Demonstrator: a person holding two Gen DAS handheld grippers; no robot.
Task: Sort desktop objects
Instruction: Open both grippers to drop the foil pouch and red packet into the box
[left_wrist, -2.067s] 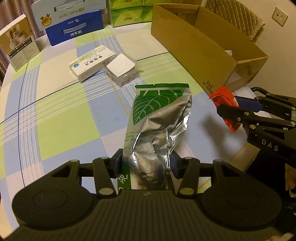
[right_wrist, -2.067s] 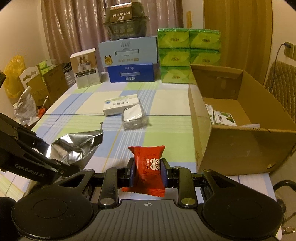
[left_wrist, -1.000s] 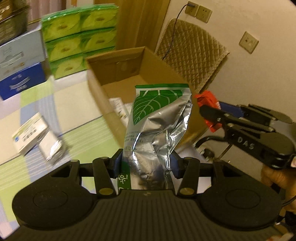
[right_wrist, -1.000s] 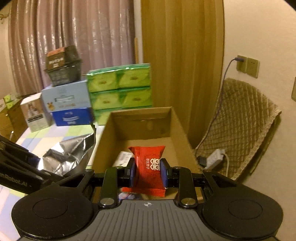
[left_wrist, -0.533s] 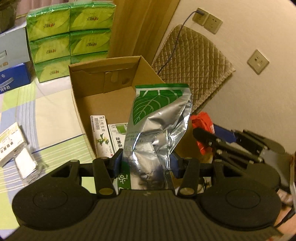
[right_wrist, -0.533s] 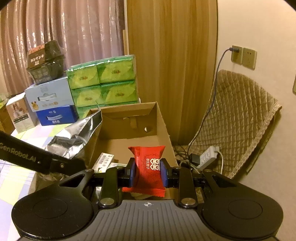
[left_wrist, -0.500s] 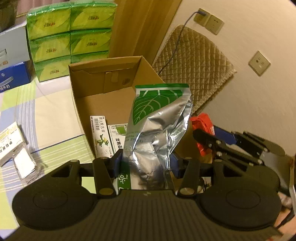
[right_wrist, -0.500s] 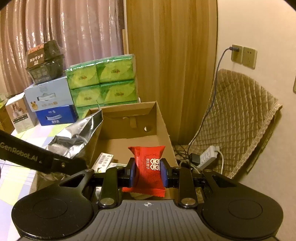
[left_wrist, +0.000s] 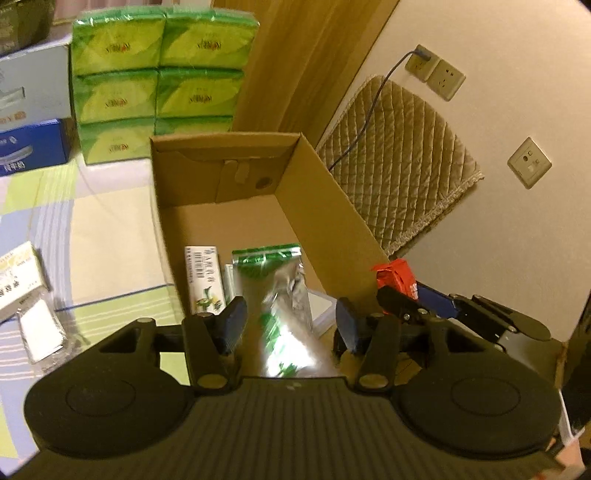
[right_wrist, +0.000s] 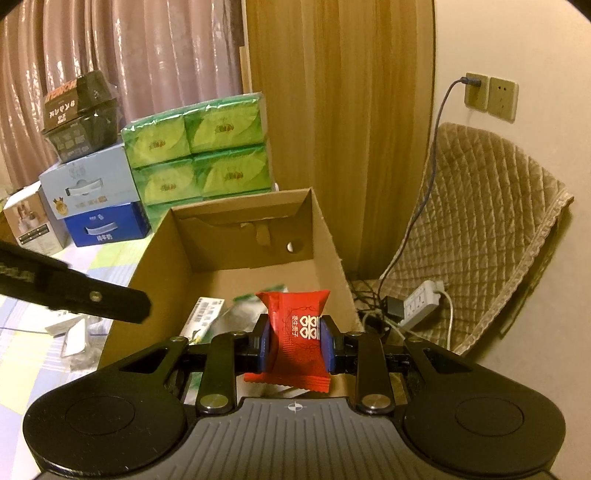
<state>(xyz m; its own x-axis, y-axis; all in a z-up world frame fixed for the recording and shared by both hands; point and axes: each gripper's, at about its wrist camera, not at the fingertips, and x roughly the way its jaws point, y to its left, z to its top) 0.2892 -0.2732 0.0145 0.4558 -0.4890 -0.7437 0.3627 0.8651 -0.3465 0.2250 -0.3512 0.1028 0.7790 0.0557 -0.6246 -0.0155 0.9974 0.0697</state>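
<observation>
My left gripper is open above the cardboard box. The silver and green foil bag is loose between the jaws, blurred, dropping into the box. A white and green carton lies on the box floor. My right gripper is shut on a red candy packet and hangs over the near end of the box. It also shows at the right of the left wrist view, with the packet.
Green tissue packs and blue boxes stand behind the box. A white medicine box and a clear packet lie on the checked tablecloth at left. A quilted chair and a power strip are at right.
My left gripper has opened and let go of the foil bag, which is falling into the box. Both grippers have moved further over the box. The right still holds the red packet.
</observation>
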